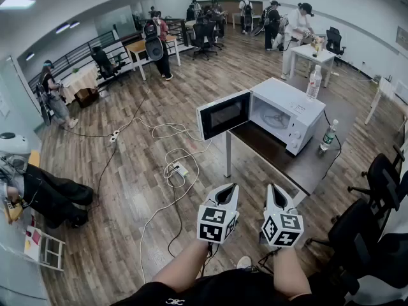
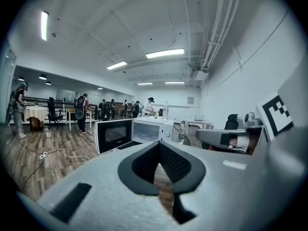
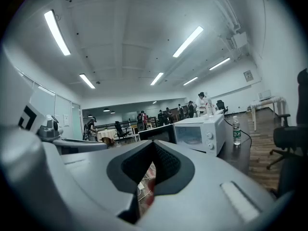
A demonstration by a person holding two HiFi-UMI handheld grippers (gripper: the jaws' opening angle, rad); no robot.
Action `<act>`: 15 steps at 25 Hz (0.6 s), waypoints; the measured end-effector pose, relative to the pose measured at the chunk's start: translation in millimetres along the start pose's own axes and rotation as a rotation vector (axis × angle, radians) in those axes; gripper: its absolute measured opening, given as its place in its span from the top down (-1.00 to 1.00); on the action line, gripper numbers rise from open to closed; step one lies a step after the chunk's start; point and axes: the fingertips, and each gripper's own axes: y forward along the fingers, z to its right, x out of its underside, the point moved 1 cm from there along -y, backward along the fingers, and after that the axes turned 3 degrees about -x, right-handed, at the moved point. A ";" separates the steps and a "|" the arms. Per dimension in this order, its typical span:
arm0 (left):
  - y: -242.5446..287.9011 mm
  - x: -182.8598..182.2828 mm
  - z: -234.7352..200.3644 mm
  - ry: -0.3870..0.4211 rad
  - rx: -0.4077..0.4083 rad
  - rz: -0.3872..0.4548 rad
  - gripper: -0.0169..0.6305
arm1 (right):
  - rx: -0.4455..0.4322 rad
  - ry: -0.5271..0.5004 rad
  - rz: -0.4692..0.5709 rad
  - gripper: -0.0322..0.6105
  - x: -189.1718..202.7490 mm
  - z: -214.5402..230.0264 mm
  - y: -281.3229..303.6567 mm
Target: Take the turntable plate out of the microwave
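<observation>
Microwave: the white box-shaped microwave (image 1: 294,110) stands on the dark rectangular tabletop (image 1: 305,167).
Door: the microwave's black-windowed door (image 1: 223,113) is swung wide open, out from the microwave's left side as I face it.
Turntable plate: the round clear glass turntable plate (image 1: 275,119) lies flat inside the microwave's cavity, untouched.
Left tongs: my left tongs (image 1: 227,190) are clenched, tips pressed together with nothing between them. They are in the air well short of the microwave, aimed towards it.
Right tongs: my right tongs (image 1: 273,191) are clenched too and empty, just beside the left pair and equally short of the microwave.
Bottles: a tall clear plastic bottle (image 1: 313,81) stands upright on top of the microwave. A smaller clear plastic bottle (image 1: 328,136) stands on the tabletop just right of the microwave.
Floor: white cables (image 1: 171,164) trail over the wooden plank floor (image 1: 127,190) left of the microwave's open door.
People: several people (image 1: 159,46) stand at tables well beyond the microwave.
</observation>
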 end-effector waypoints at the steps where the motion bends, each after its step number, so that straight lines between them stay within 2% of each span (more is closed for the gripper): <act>1: 2.7 -0.6 2.0 0.001 0.003 -0.002 0.92 | 0.001 -0.001 -0.003 0.88 0.0 2.1 0.4; 9: 23.6 -2.5 11.7 0.002 0.018 -0.016 0.92 | 0.012 0.011 -0.021 0.88 1.0 20.1 6.5; 15: 46.7 -7.9 14.1 -0.015 0.020 -0.024 0.92 | 0.006 0.059 -0.008 0.87 -6.9 40.2 17.3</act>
